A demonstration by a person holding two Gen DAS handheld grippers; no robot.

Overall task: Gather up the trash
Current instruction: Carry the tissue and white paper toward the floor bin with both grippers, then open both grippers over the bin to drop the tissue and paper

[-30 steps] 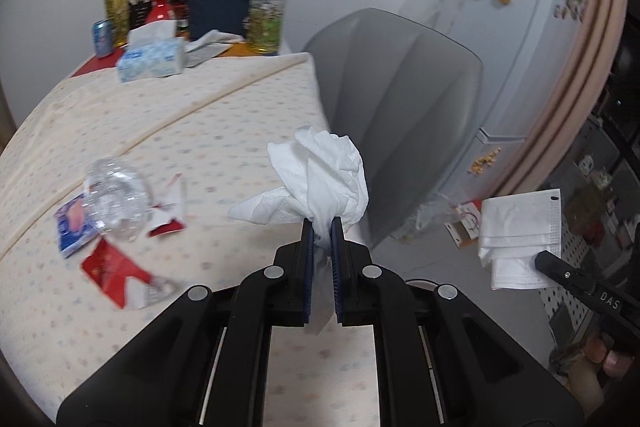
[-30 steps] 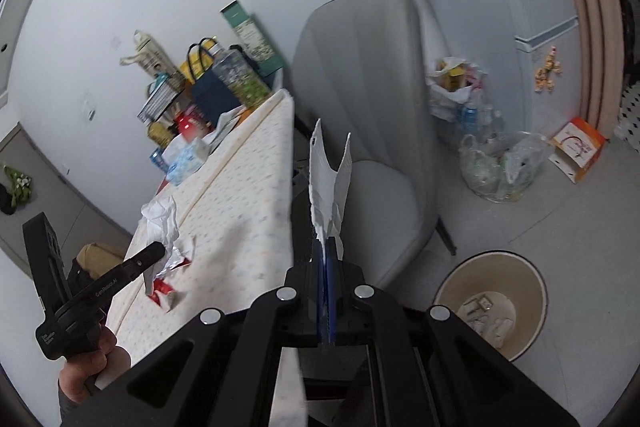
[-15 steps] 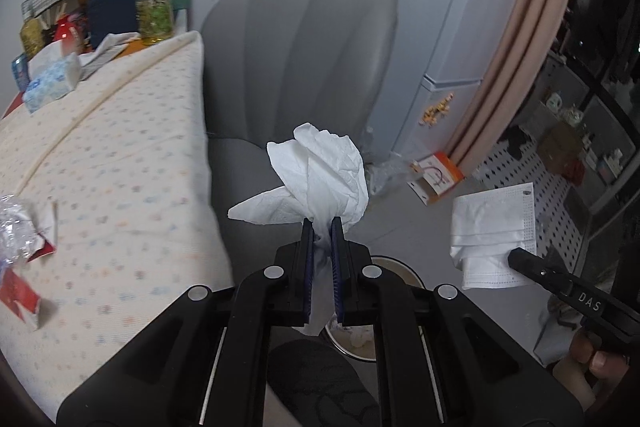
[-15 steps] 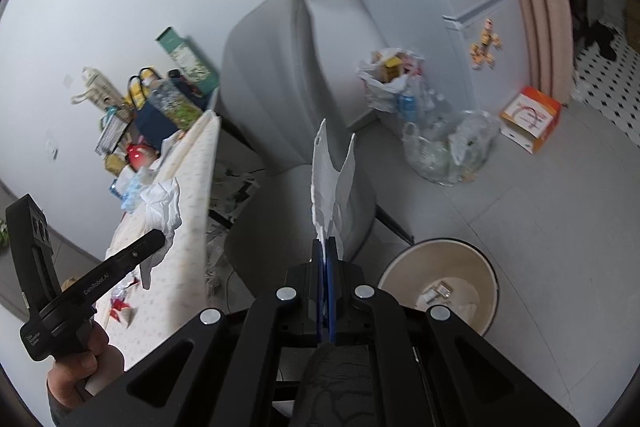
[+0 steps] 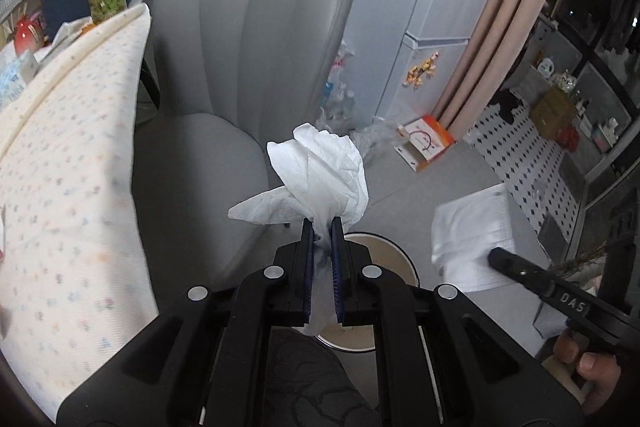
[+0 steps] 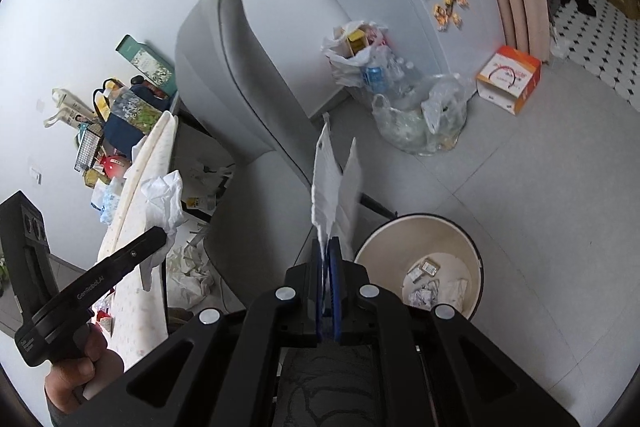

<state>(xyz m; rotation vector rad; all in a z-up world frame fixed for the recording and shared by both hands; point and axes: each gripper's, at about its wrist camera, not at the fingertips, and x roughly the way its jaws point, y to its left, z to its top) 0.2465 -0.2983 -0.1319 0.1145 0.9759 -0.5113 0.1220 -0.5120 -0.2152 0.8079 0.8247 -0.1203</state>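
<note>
Left gripper [image 5: 321,223] clamped tight on a crumpled white tissue [image 5: 320,175], pinched low so the loose bulk fans out ahead of the jaws, held in the air beside the grey chair [image 5: 256,39] with the cream waste bin [image 5: 396,259] showing just beyond and below the fingertips. Right gripper [image 6: 327,243] likewise closed, nipping the bottom edge of a flat white face mask [image 6: 334,183] that stands upright from the jaws, poised next to the bin's rim [image 6: 478,259] rather than over its mouth. Both pieces gripped by an edge, presumably so a simple release drops them cleanly. Bin on the floor by the chair base, already holding scraps and wrappers. More litter left on the spotted tablecloth [image 5: 68,163]. Judged stage: carrying to the bin, release not yet made; both loads probably need centring over the opening first, light paper likely to drift
</note>
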